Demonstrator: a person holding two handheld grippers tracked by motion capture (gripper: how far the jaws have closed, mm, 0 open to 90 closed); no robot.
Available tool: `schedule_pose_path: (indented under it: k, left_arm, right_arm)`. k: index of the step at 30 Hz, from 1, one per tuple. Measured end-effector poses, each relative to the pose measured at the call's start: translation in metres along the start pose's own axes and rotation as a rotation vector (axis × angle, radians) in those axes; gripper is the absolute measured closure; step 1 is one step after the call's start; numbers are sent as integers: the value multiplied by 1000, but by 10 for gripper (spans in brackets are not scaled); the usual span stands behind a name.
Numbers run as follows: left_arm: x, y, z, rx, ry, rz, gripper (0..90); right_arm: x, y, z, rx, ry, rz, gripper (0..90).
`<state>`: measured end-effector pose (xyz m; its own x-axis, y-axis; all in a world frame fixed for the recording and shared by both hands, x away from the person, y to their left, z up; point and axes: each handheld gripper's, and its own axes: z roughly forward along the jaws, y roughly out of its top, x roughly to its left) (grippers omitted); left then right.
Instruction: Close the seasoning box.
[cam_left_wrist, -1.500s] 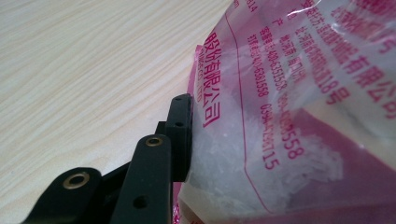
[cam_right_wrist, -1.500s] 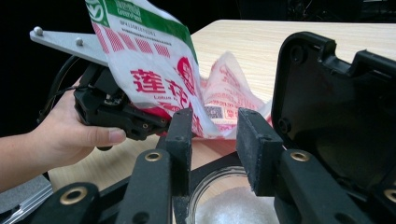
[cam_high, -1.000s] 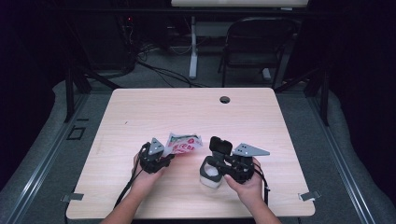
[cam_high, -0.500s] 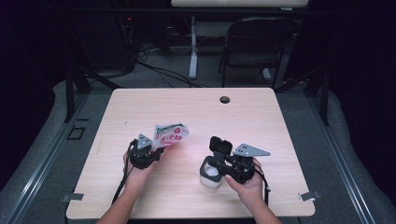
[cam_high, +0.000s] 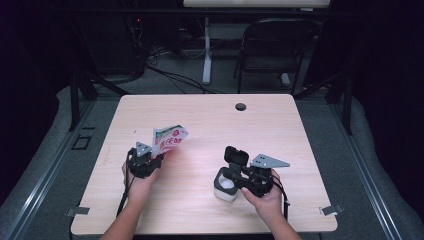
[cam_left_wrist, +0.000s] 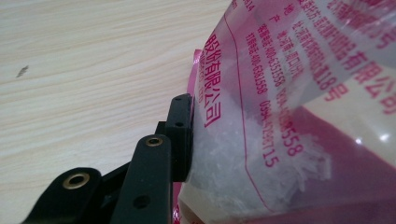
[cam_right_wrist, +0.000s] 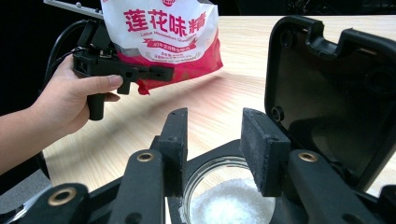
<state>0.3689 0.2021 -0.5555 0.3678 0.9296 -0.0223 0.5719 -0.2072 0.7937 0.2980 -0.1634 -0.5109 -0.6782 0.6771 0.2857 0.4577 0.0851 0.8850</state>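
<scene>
Red-and-white seasoning bag (cam_high: 169, 140) is clamped in the left gripper (cam_high: 145, 161) at near left; right gripper (cam_right_wrist: 215, 154), jaws apart, hovers over a lidded jar (cam_high: 226, 184) of white crystals.

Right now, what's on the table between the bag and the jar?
Nothing: in the high view, only bare table lies between the bag and the jar.

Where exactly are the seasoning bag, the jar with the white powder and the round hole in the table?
seasoning bag (cam_right_wrist: 161, 28), right gripper view, on its printed white front.
jar (cam_high: 226, 186), high view, on its white side wall.
round hole (cam_high: 241, 107), high view, on its dark centre near the table's far edge.
</scene>
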Motion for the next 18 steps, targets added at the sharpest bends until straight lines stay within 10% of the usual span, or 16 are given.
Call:
schedule_pose_path:
  k: [18]
  left_arm:
    - [7, -8, 8, 39, 65, -8, 688]
  right_arm:
    - [-1, -1, 0, 4, -4, 2, 610]
